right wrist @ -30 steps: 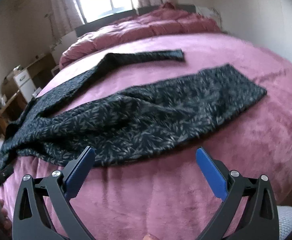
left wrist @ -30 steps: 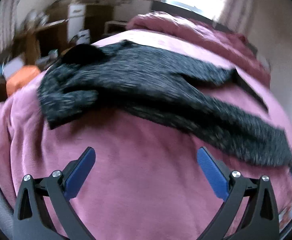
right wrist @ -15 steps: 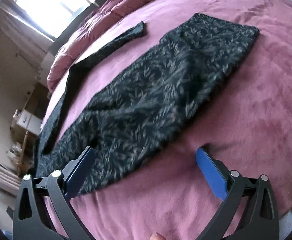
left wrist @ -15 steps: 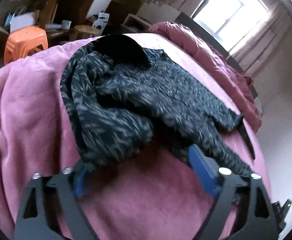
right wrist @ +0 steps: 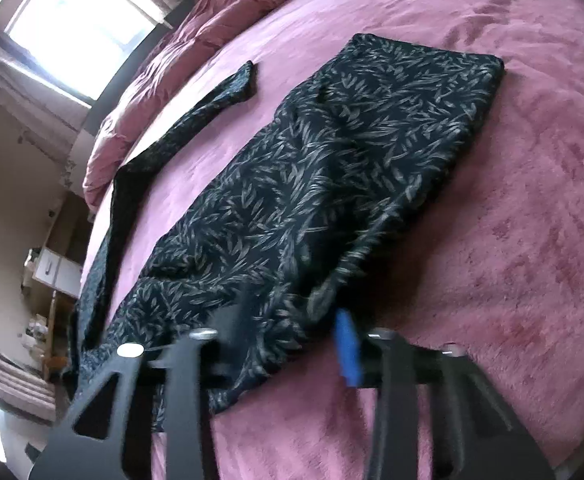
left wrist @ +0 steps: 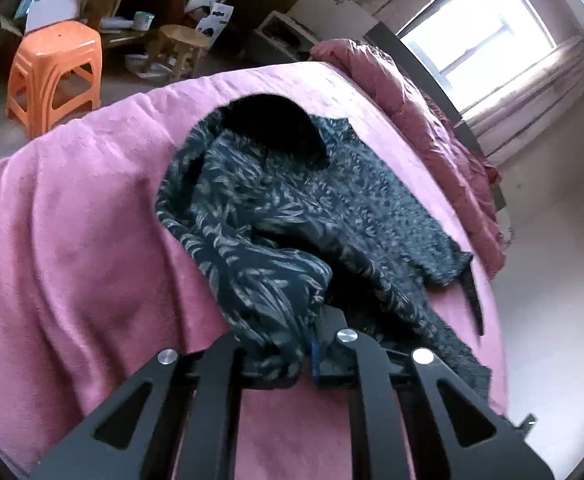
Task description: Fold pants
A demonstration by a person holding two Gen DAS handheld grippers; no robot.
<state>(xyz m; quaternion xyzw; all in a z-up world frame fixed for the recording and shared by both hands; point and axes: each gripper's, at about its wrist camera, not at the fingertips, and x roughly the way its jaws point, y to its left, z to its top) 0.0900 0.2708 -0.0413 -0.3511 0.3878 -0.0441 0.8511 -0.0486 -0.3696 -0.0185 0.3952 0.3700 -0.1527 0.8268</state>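
Gripping leaf-print pants (left wrist: 275,240), both grippers, plush pink blanket (left wrist: 71,240)

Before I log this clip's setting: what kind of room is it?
Most likely a bedroom: the pants lie on a bed with a pink blanket, a bunched quilt beside the window.

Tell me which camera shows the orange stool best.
The left wrist view: the orange stool stands in full on the floor beyond the pink blanket, near clutter. The right wrist view does not show it at all; it looks across the pants toward the window.
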